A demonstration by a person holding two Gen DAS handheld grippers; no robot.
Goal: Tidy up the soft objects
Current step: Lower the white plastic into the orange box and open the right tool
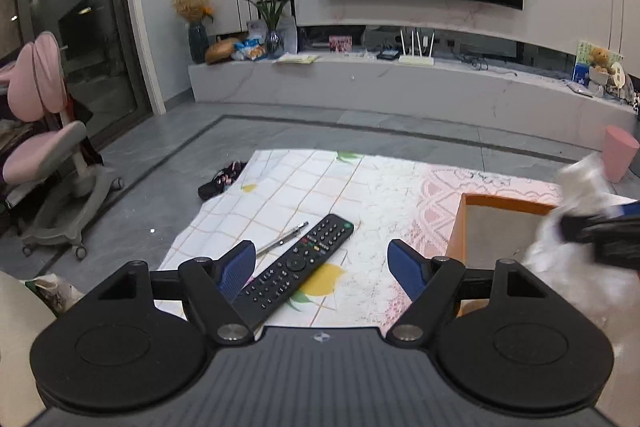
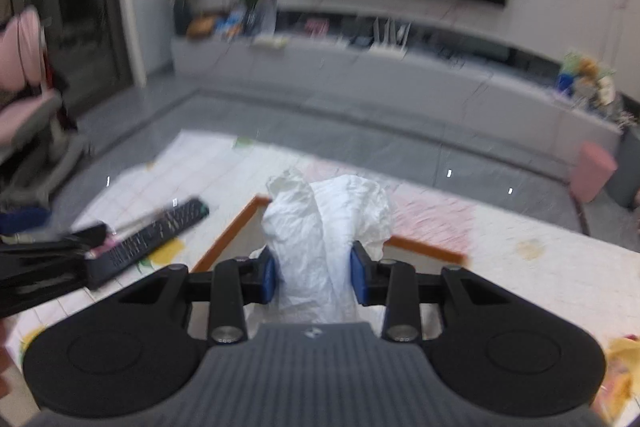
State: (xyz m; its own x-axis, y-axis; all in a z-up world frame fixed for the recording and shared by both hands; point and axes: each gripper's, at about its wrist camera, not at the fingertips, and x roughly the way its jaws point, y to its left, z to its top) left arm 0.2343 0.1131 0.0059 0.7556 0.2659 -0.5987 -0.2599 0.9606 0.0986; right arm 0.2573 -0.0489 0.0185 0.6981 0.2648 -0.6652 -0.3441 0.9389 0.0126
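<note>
My right gripper [image 2: 314,279] is shut on a crumpled white soft cloth [image 2: 324,227] and holds it above the near edge of an orange-rimmed box [image 2: 236,231]. In the left wrist view the same cloth [image 1: 576,227] and the right gripper [image 1: 600,231] appear blurred at the right, over the box [image 1: 472,223]. My left gripper [image 1: 322,267] is open and empty, above a black remote [image 1: 304,263] on the patterned tablecloth [image 1: 380,187]. The box's inside looks grey; its contents are hidden.
A pen [image 1: 282,239] lies left of the remote. A pink stool [image 1: 618,153] stands at the right, a pink chair [image 1: 48,131] at the left, slippers [image 1: 222,179] on the floor. A TV cabinet [image 1: 400,83] is beyond.
</note>
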